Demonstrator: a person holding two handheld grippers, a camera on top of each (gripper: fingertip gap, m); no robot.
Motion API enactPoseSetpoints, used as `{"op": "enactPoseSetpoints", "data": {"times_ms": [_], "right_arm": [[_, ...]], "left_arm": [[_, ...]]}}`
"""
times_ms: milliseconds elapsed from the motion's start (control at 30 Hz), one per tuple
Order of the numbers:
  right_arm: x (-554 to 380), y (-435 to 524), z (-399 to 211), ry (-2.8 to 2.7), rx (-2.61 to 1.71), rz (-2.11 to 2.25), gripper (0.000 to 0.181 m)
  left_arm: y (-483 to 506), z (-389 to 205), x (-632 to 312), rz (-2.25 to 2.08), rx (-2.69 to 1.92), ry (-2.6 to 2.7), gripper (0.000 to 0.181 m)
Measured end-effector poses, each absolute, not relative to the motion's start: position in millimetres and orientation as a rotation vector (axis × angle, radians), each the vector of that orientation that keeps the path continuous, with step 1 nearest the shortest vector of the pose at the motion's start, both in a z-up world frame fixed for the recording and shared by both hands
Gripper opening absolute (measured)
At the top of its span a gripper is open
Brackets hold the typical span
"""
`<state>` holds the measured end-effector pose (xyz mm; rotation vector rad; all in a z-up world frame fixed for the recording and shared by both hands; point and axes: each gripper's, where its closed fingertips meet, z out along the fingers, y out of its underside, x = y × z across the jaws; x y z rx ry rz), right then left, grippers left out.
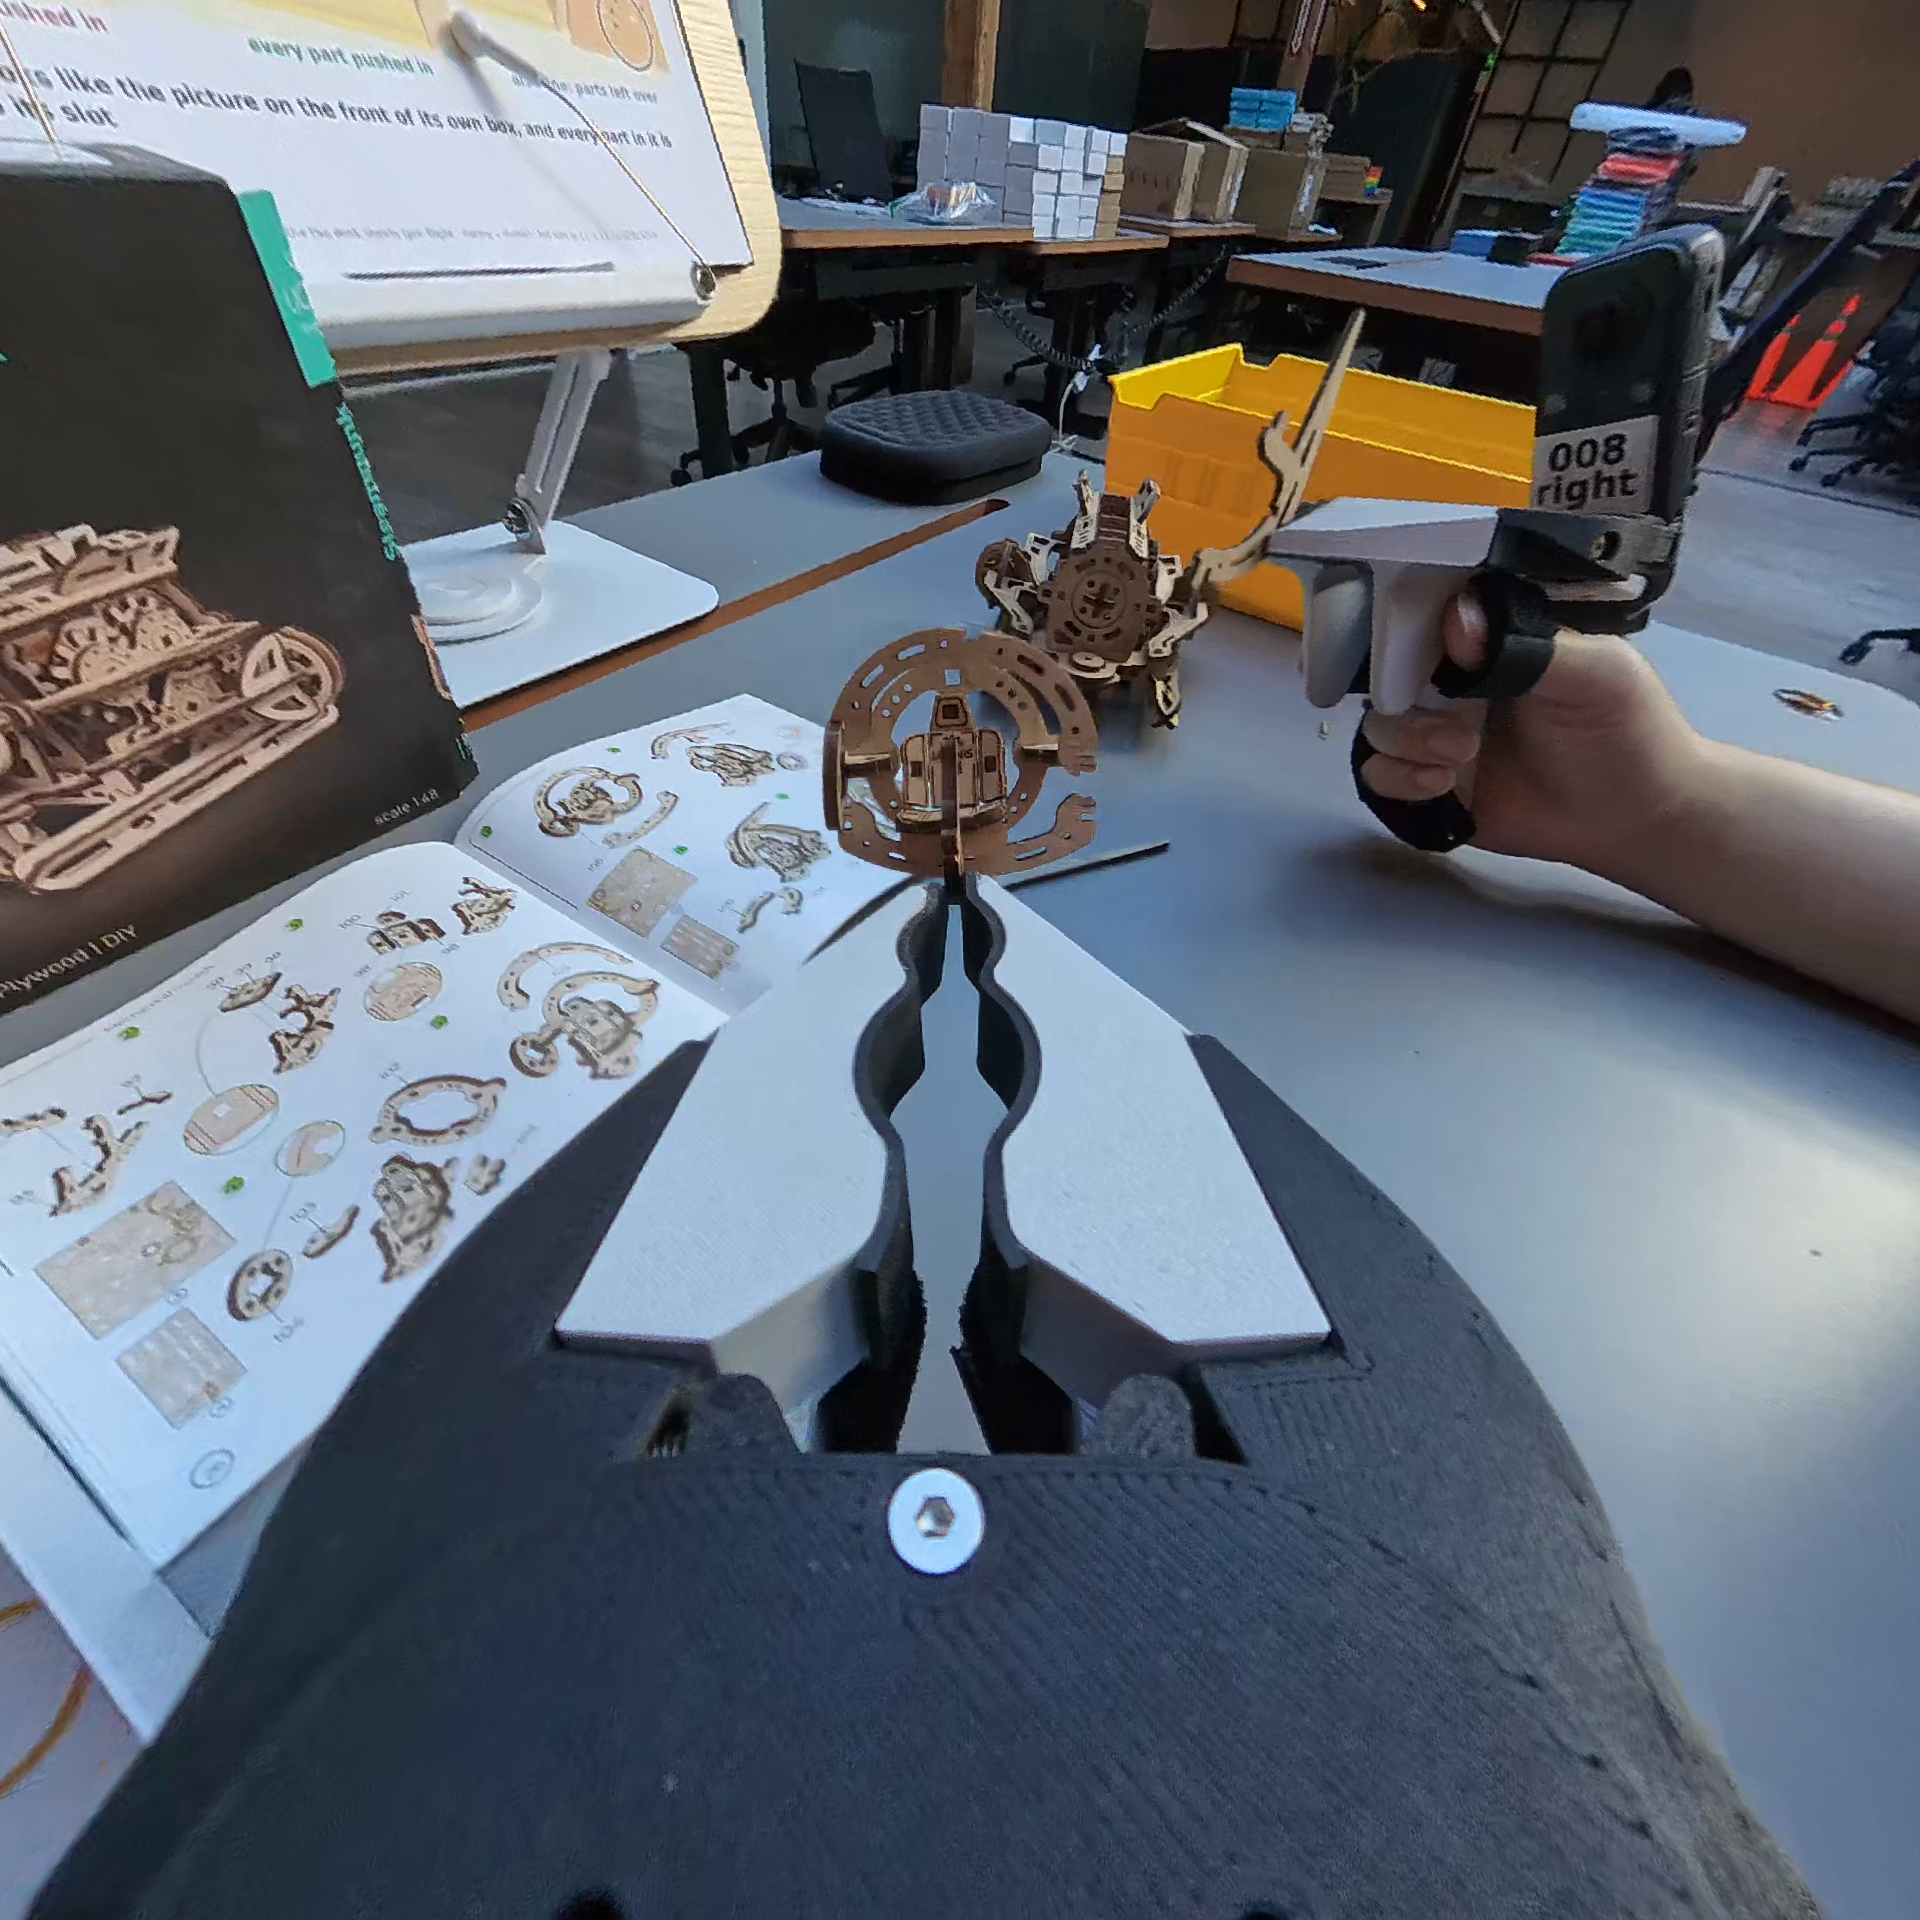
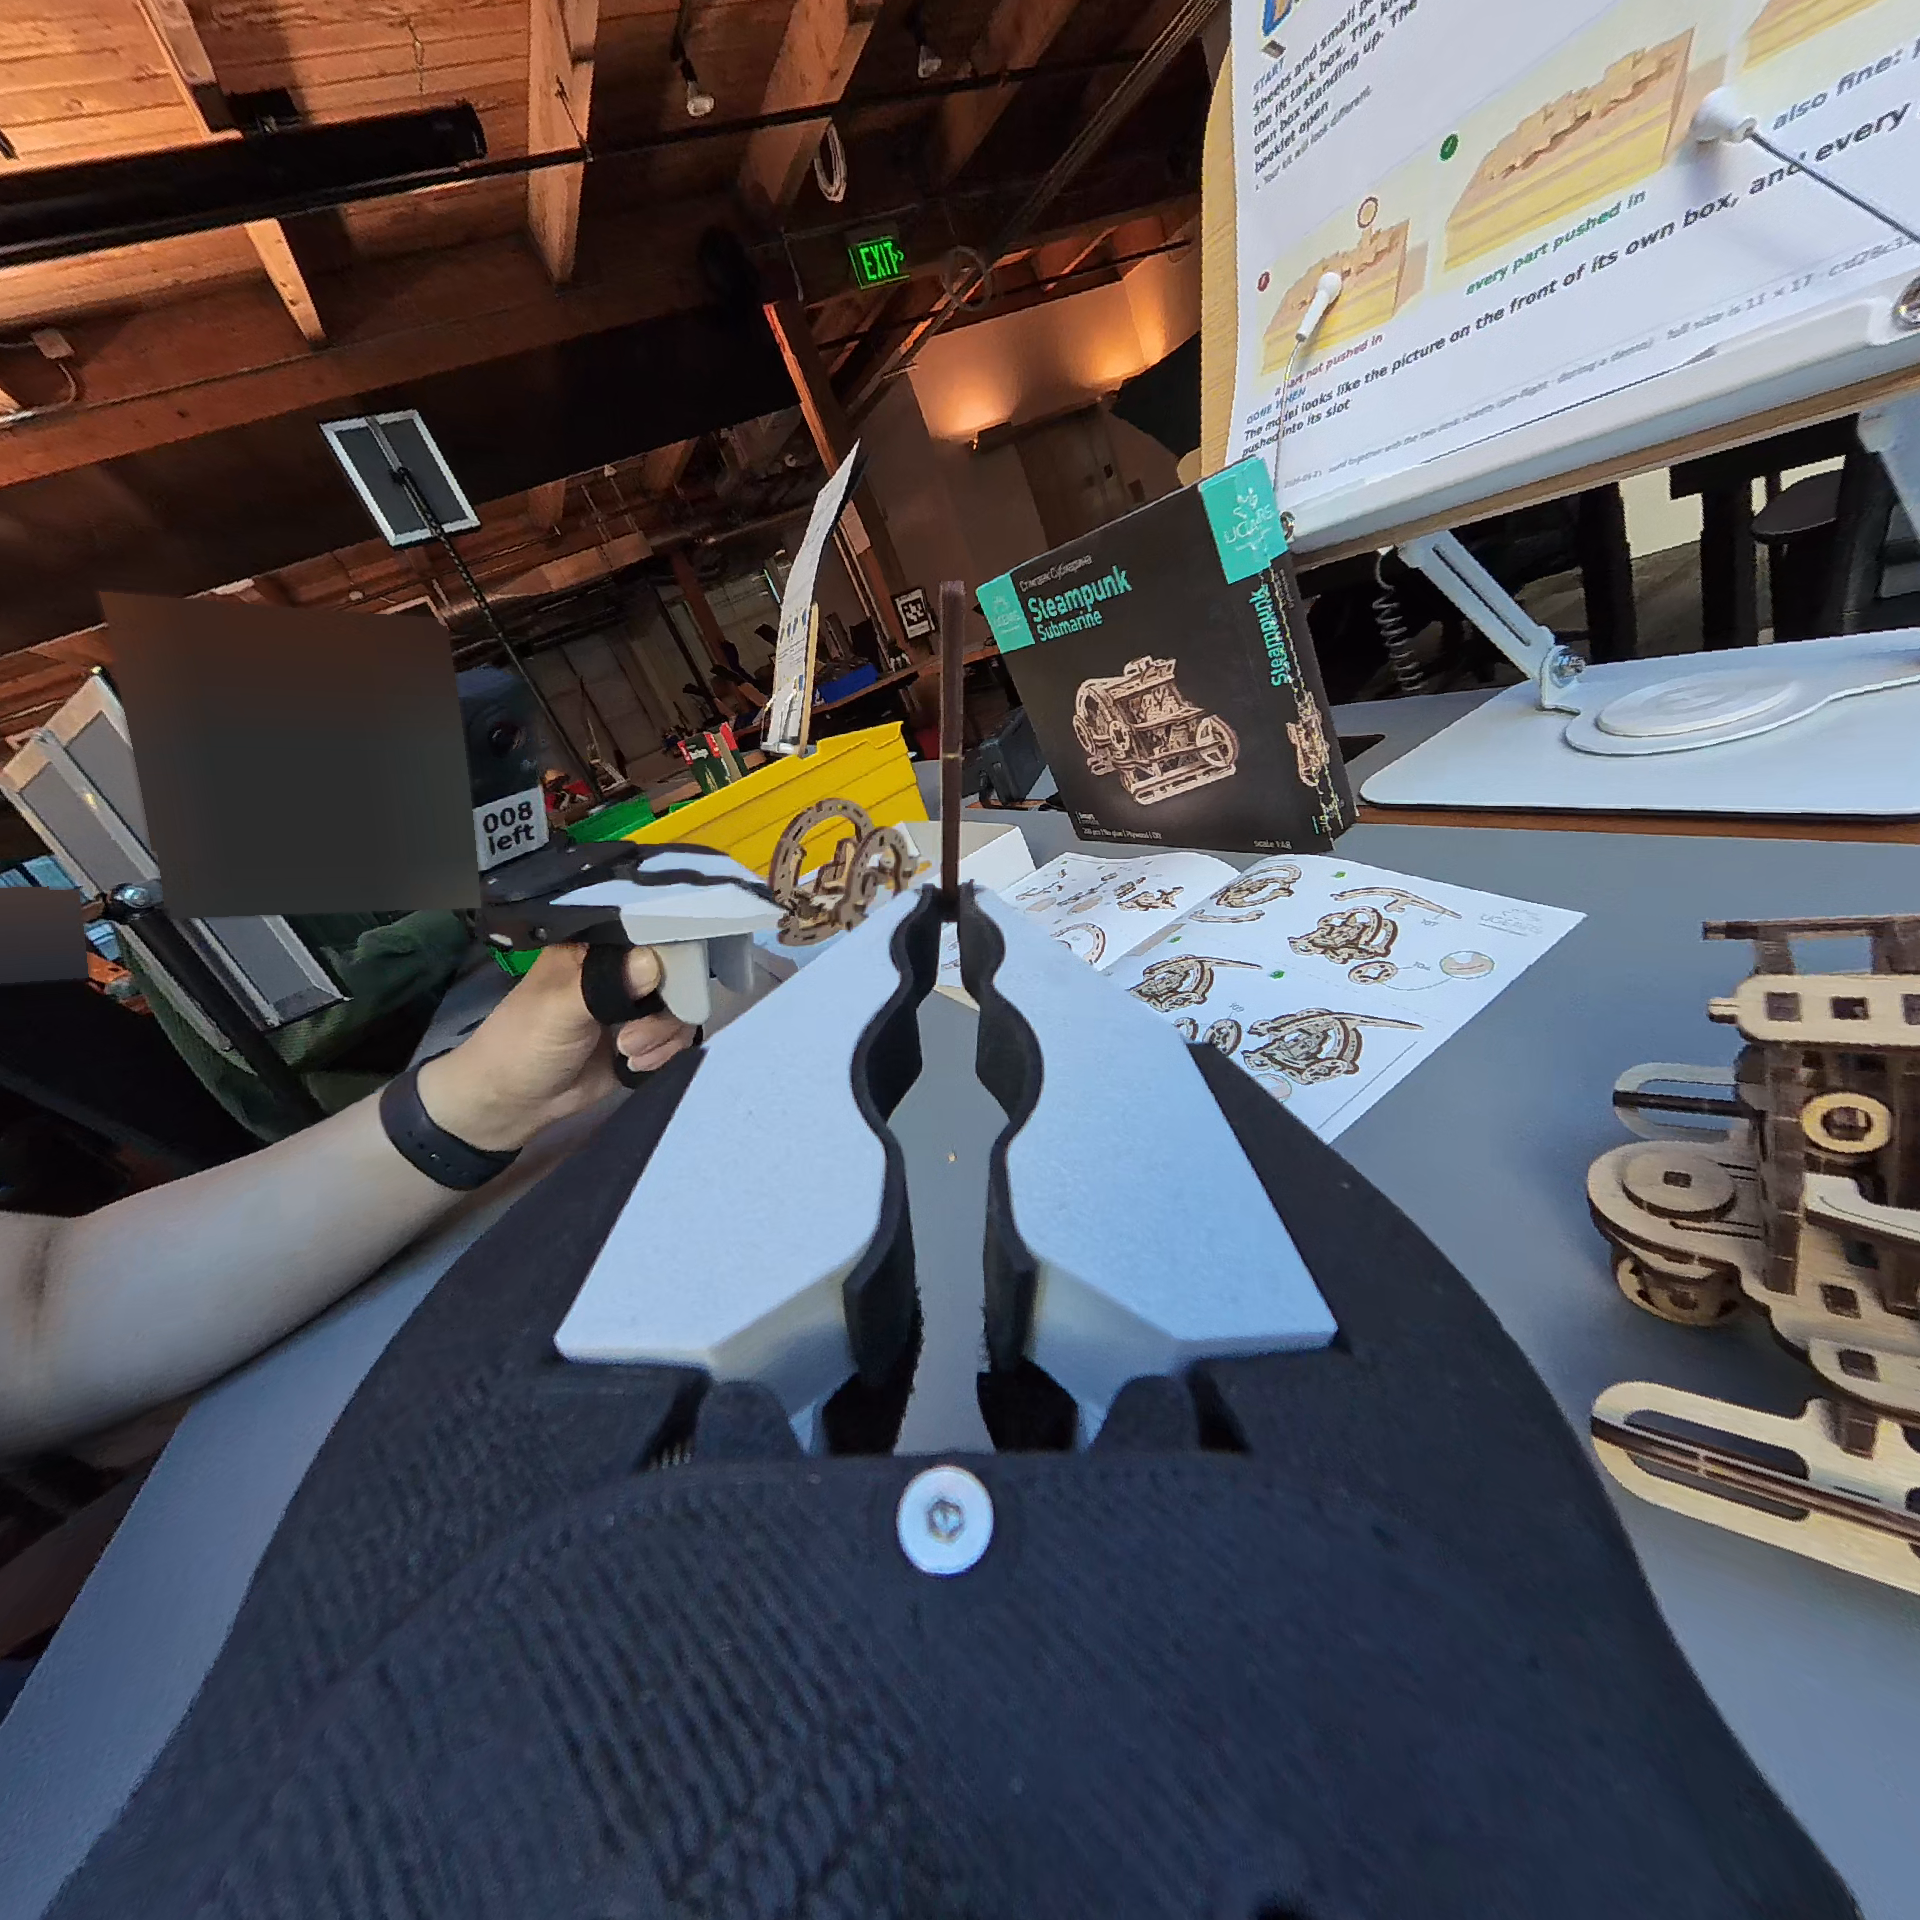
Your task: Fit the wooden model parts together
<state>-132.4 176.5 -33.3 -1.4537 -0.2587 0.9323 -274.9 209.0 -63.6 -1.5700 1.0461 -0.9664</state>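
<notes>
- The left gripper (image 1: 951, 894) is closed on the bottom tab of a round brown plywood ring sub-assembly (image 1: 956, 743), held above the grey table (image 1: 1455, 1195).
- The right gripper (image 2: 951, 904) pinches a thin curved wooden strip (image 1: 1288, 468) — raised at the right, near the yellow bin (image 1: 1195, 457).
- Both parts look light, stiff and brittle — better to grip them at thick edges.

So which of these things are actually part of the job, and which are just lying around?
Part of the job:
- ring-shaped wooden assembly, held in the left tool
- thin curved wooden piece, held in the right tool
- half-built wooden model
- open instruction booklet

Lying about:
- yellow bin
- kit box
- black cushion
</notes>
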Motion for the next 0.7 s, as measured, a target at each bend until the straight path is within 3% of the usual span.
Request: {"op": "enactPoseSetpoints", "data": {"times_ms": [700], "right_arm": [[-145,169,-36,-0.329,-1.496,0.876,0.001]], "left_arm": [[173,-122,-337,-0.968,-1.915,1.035,0.000]]}}
